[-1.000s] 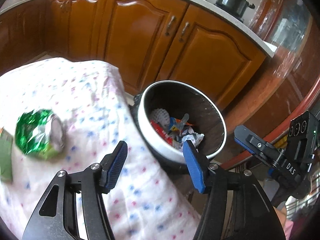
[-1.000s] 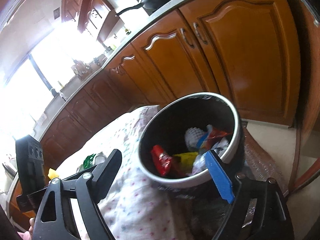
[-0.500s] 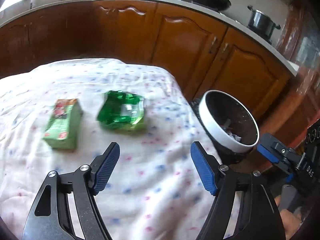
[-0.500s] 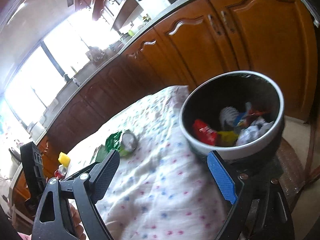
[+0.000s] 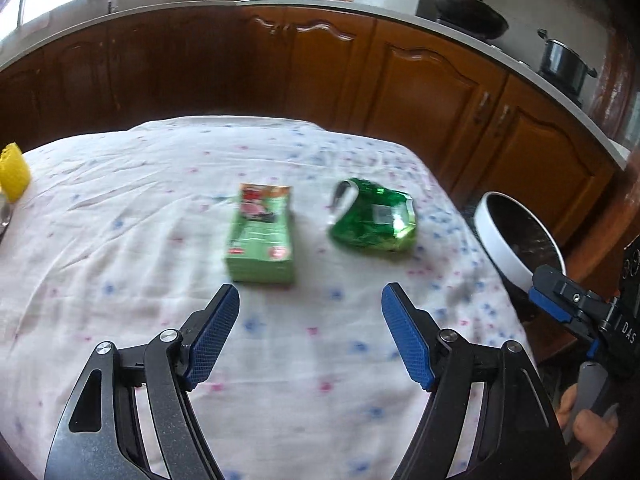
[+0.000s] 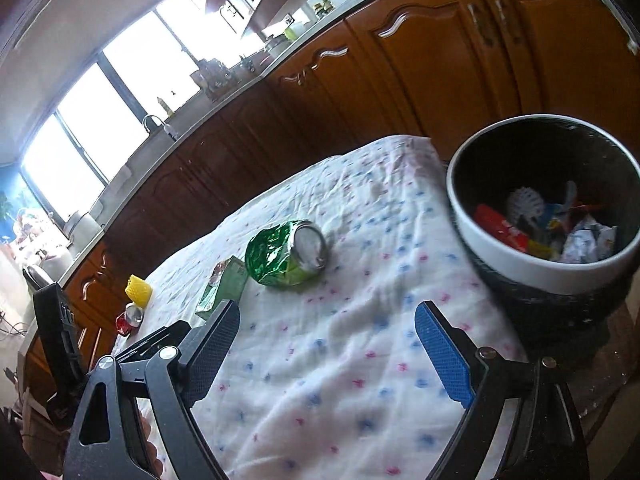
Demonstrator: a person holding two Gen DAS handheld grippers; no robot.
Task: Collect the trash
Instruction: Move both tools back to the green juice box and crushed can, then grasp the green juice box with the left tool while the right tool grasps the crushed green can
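A crushed green can (image 5: 374, 216) and a green carton (image 5: 262, 236) lie side by side on the cloth-covered desk (image 5: 120, 208). The bin (image 6: 548, 208) stands at the desk's edge, part full. Both the left gripper (image 5: 310, 300) and right gripper (image 6: 326, 320) hang over bare cloth, jaws wide and empty.

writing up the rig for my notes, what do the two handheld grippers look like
Both match: the left gripper and right gripper have black metal linkage arms with silver pivot screws and cut-out slots, ending in two flat fingers with textured blue pads. In the left wrist view, the right gripper's body is a black block with blue trim and white "DAS" lettering. No cables or sleeves show.
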